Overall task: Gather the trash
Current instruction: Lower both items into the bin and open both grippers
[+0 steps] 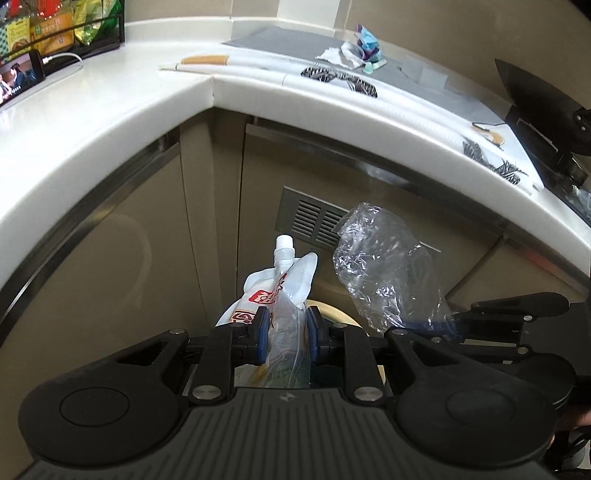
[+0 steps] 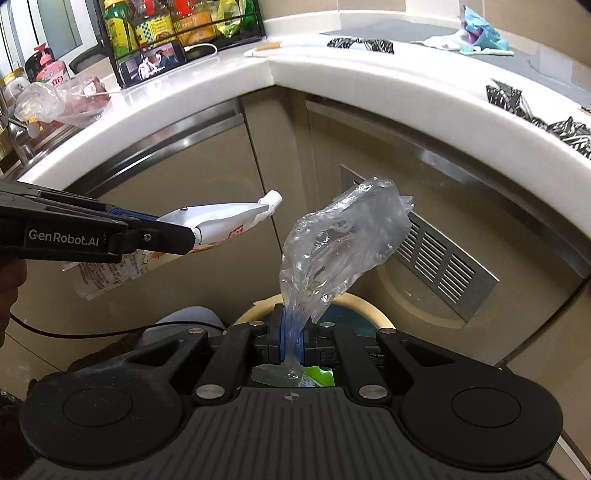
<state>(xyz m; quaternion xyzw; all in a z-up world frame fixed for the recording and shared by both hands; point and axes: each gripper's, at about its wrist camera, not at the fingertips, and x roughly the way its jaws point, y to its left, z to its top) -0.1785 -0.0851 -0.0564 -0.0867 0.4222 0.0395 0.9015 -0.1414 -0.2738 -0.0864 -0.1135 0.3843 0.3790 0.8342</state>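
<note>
My left gripper (image 1: 284, 332) is shut on a white spout pouch with red print (image 1: 284, 280) together with a clear wrapper. The left gripper and its pouch (image 2: 221, 221) also show at the left of the right wrist view. My right gripper (image 2: 293, 339) is shut on a crumpled clear plastic bag (image 2: 340, 243), which also shows in the left wrist view (image 1: 384, 266). Both grippers hang above a round cream-rimmed bin (image 2: 365, 306), below the counter edge. More scraps (image 1: 354, 48) lie on the counter.
A white L-shaped counter (image 1: 147, 96) curves above beige cabinet doors with a vent grille (image 2: 439, 258). On the counter are a phone (image 2: 155, 62), a rack of snacks and bottles (image 2: 177, 22), black-and-white wrappers (image 2: 532, 110) and a clear bag (image 2: 55, 99).
</note>
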